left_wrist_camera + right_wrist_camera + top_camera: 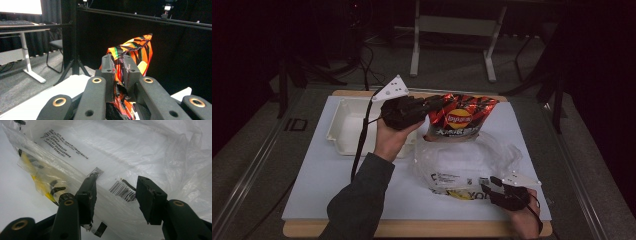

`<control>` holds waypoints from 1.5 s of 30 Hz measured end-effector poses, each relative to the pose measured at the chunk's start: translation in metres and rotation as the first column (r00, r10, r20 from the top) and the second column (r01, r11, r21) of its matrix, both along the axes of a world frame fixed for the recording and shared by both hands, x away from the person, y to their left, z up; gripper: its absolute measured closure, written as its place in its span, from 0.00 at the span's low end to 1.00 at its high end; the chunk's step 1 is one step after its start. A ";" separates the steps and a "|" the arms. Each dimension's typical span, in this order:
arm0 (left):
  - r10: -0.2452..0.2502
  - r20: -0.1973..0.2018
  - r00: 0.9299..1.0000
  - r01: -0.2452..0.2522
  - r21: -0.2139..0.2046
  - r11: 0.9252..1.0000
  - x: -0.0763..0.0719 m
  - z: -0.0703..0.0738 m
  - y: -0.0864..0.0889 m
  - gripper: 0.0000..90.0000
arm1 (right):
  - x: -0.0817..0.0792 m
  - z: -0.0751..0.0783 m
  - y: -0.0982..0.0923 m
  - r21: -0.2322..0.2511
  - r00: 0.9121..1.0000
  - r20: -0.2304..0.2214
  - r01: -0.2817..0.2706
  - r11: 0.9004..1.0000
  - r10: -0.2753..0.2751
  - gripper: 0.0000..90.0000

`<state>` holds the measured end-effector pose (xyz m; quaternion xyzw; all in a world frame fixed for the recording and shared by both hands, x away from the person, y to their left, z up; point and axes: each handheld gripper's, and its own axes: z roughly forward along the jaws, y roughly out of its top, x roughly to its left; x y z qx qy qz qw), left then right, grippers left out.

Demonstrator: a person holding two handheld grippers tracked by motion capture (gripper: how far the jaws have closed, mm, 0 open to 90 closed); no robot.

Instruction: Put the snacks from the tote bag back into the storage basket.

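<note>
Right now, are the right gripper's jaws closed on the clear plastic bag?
No: the right gripper has its jaws spread apart, with the clear plastic bag lying between and beyond them, ungripped.

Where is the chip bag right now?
In the high view, the chip bag is held up past the table's middle, pinched by the left gripper, right of the white tray, behind the clear plastic bag.

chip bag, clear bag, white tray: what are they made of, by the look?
Red-orange crinkled chip bag, pinched in the left tool: likely metallised plastic film; glossy, sharp creases. Clear printed plastic bag before the open right tool: thin soft film, probably polyethylene; translucent, rumpled. White rectangular tray: apparently rigid moulded plastic, matte; cannot confirm.
</note>
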<state>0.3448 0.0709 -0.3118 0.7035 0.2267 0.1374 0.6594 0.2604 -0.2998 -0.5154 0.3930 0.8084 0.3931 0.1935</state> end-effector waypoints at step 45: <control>0.121 -0.013 0.993 -0.121 0.005 0.993 0.025 0.000 0.048 0.92 | 0.001 -0.001 0.002 -0.002 1.000 -0.001 -0.008 1.000 0.008 0.56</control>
